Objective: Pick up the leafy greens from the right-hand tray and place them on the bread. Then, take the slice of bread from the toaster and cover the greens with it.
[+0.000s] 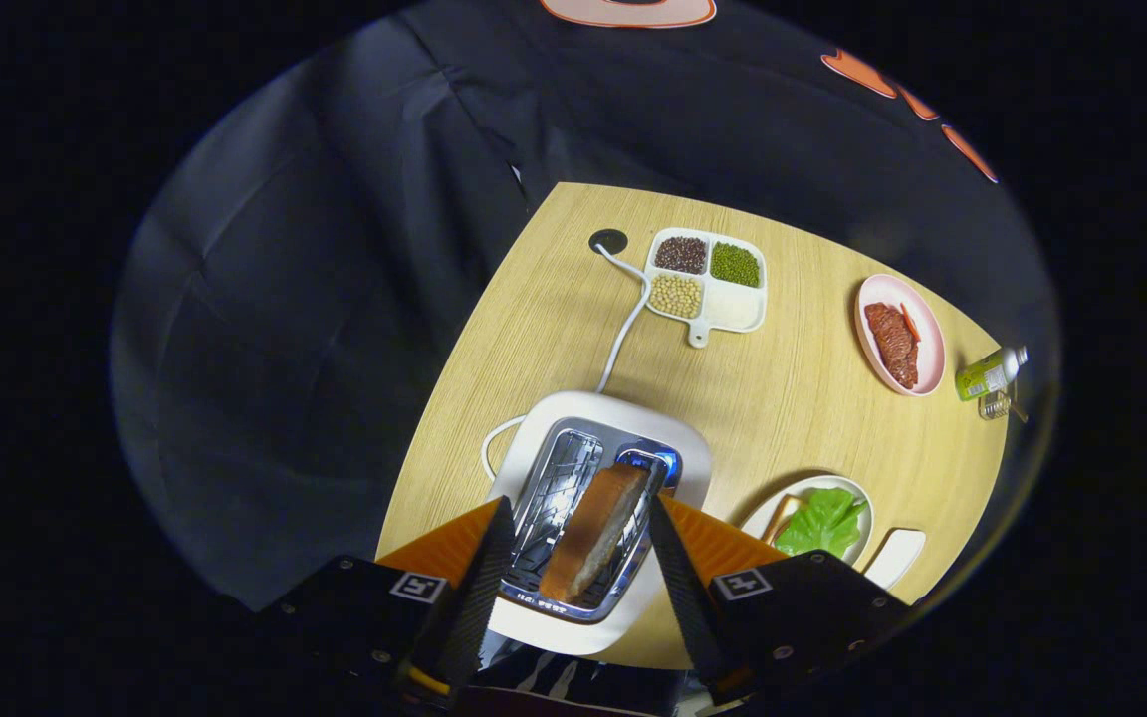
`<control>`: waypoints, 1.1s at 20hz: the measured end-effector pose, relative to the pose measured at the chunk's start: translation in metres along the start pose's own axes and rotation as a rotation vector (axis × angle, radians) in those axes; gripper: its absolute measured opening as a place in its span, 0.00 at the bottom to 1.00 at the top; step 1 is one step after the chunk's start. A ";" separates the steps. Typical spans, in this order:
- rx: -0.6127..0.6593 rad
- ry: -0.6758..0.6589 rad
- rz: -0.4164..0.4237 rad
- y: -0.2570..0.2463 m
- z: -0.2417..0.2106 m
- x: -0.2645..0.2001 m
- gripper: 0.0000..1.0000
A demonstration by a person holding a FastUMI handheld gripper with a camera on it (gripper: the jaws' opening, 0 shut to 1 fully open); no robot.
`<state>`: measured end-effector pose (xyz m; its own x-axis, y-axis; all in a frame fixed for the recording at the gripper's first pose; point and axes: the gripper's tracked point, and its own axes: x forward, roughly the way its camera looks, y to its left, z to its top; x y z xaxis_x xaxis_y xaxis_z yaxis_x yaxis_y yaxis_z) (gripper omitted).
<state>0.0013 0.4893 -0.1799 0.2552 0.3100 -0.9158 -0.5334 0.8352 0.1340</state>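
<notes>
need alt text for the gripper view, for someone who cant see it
The hand-held gripper hangs open above a white toaster, its fingers either side of a bread slice standing in one slot. To the right, leafy greens lie on bread on a white plate, on a wooden table.

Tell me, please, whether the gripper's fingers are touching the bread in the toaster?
Apart. In the gripper view the gripper is open, and toaster metal shows between each finger and the bread slice.
</notes>
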 end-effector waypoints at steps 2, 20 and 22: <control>0.002 0.014 -0.013 -0.005 -0.004 0.001 0.67; 0.072 -0.090 0.100 -0.028 -0.002 -0.072 0.11; 0.070 -0.126 0.115 -0.035 -0.001 -0.089 0.07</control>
<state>-0.0038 0.4320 -0.1037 0.2969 0.4558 -0.8391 -0.5089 0.8191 0.2648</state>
